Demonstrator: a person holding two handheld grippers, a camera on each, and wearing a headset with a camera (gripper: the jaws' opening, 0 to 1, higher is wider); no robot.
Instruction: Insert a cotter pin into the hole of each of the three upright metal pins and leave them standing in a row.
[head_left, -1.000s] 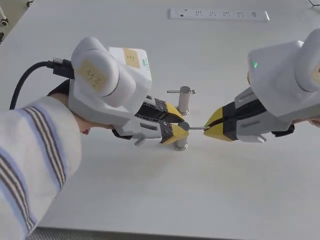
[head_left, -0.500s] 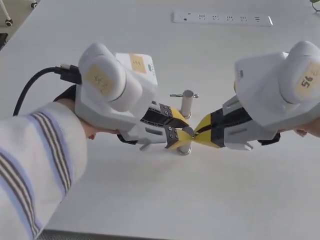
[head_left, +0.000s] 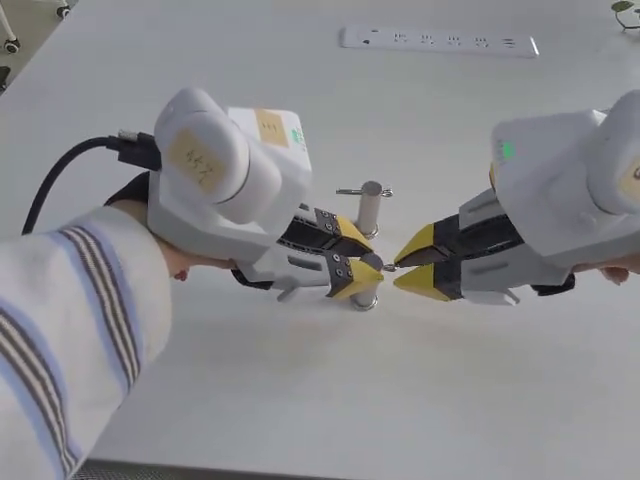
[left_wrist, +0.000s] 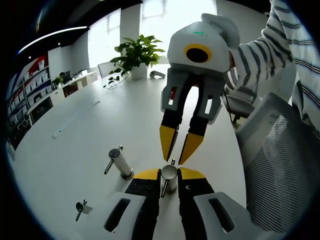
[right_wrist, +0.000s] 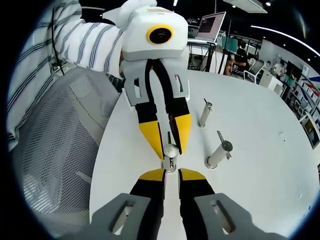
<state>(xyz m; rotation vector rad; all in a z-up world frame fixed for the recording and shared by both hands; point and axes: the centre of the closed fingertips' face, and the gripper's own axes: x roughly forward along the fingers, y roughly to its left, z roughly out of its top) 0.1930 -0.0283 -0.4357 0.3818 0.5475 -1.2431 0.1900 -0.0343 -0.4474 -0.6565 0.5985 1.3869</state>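
- White table (head_left: 300, 380), with a power strip (head_left: 438, 41) at 12 o'clock near the far edge in the head view.
- Left gripper (head_left: 362, 266) comes in from 9 o'clock on a striped sleeve (head_left: 70, 320). Its jaws are clamped on an upright metal pin (head_left: 364, 298), whose base sits on the table.
- A cotter pin (head_left: 388, 267) sticks out of that held pin towards 3 o'clock.
- A second pin (head_left: 371, 208) stands free at 12 o'clock of the held one, close by, with its own cross pin (head_left: 350, 190) through the top.
- Right gripper (head_left: 402, 268) comes in from 3 o'clock, jaws narrowly apart, tips just beside the cotter pin's end.
- In the left gripper view a third pin (left_wrist: 80, 206) sits at 8 o'clock, well apart; can't tell if it is pinned.
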